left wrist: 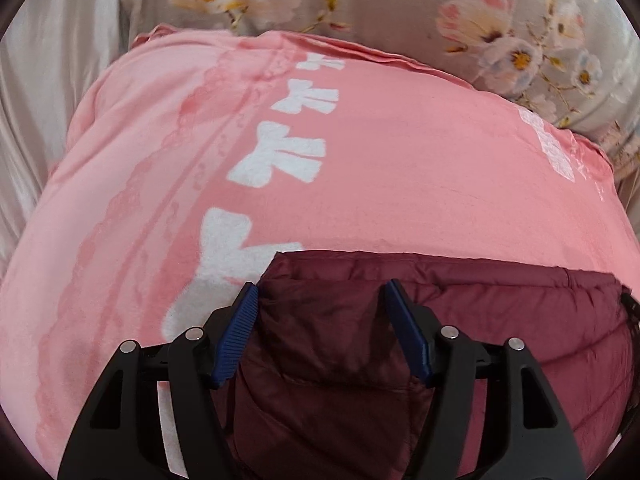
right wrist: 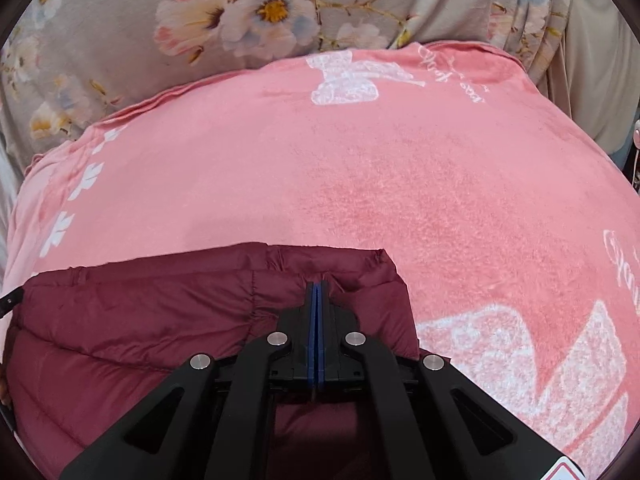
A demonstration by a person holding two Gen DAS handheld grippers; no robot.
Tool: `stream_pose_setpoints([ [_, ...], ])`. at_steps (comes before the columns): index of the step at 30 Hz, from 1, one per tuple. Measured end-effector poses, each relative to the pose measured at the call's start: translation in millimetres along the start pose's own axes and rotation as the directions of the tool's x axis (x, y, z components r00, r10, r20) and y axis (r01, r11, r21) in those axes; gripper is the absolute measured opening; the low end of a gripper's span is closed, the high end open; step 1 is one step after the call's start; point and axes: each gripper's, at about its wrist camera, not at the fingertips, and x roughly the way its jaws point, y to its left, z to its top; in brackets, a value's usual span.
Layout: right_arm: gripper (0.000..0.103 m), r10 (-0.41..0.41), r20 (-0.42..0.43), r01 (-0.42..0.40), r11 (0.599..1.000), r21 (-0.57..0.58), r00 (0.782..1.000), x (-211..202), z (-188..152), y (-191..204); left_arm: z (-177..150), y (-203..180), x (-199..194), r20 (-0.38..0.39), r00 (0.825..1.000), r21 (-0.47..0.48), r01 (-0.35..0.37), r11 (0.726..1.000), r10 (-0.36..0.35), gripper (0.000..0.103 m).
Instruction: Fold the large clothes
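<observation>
A maroon quilted puffer garment (left wrist: 460,320) lies on a pink blanket (left wrist: 400,184) with white prints. My left gripper (left wrist: 322,292) is open, its blue pads either side of the garment's near left corner, just above the fabric. In the right wrist view the same garment (right wrist: 140,320) fills the lower left on the pink blanket (right wrist: 400,180). My right gripper (right wrist: 317,285) has its jaws pressed together over the garment near its right corner; whether fabric is pinched between the pads is hidden.
A grey floral bedsheet (left wrist: 400,4) lies beyond the blanket and also shows in the right wrist view (right wrist: 120,32). Pale satin fabric (left wrist: 60,72) lies at the left. A black strap end (right wrist: 10,300) sticks out at the garment's left edge.
</observation>
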Motion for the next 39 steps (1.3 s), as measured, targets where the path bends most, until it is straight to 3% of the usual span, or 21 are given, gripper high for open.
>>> stream_pose_setpoints([
  [11, 0.000, 0.005, -0.022, -0.004, 1.000, 0.016, 1.000, 21, -4, -2, -11, 4, 31, -0.026, 0.999, -0.046, 0.021, 0.999, -0.022, 0.073],
  [31, 0.000, 0.006, 0.009, -0.006, 1.000, 0.021, 1.000, 20, -7, -1, -13, -1, 35, -0.019, 1.000, -0.019, 0.000, 1.000, 0.000, 0.074],
  [39, 0.000, 0.056, 0.014, -0.056, 0.997, 0.061, 0.998, 21, -6, -10, -12, -1, 36, -0.019, 1.000, -0.017, -0.001, 1.000, 0.001, 0.075],
])
